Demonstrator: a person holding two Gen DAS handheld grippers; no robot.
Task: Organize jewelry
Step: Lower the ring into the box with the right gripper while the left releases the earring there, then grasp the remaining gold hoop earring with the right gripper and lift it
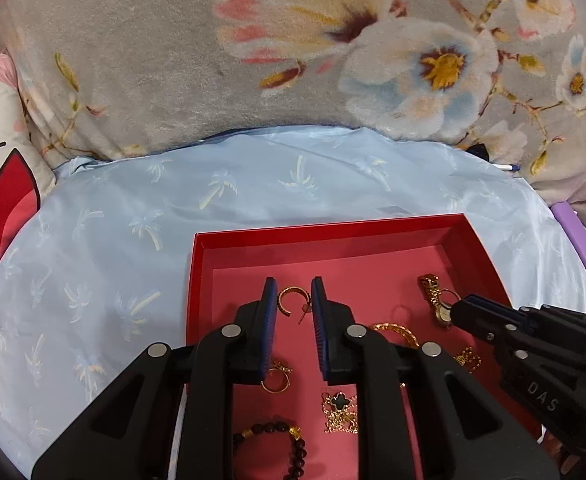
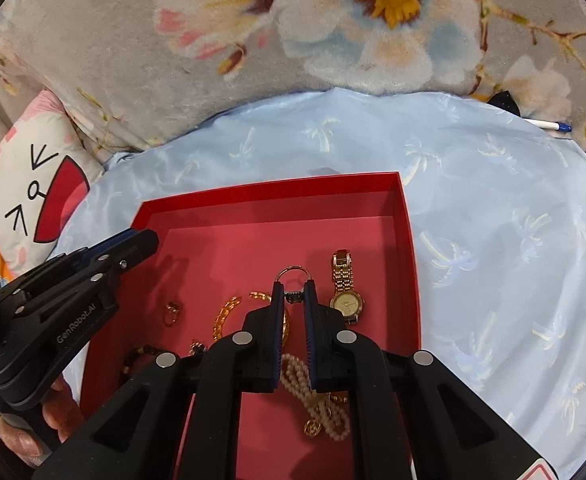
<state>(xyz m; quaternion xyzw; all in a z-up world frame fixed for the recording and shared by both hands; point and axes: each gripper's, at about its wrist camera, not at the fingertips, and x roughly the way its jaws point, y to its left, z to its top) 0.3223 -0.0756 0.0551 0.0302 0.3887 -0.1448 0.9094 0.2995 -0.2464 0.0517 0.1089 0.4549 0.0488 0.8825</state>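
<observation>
A pale blue sheet (image 1: 253, 184) printed with palm trees covers the bed. Behind it lies a grey floral blanket (image 1: 141, 60). A cartoon pillow (image 2: 41, 184) sits far left, a pen (image 2: 549, 125) far right, near a purple strip (image 1: 577, 246).

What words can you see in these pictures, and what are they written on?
"DAS" is on the black body of the right gripper, seen from the left wrist.
"GenRobot.AI" is on the black body of the left gripper, seen from the right wrist.
The gold watch has a dial too small to read.
The red and white sticker at the bottom edge is cut off and unreadable.
</observation>
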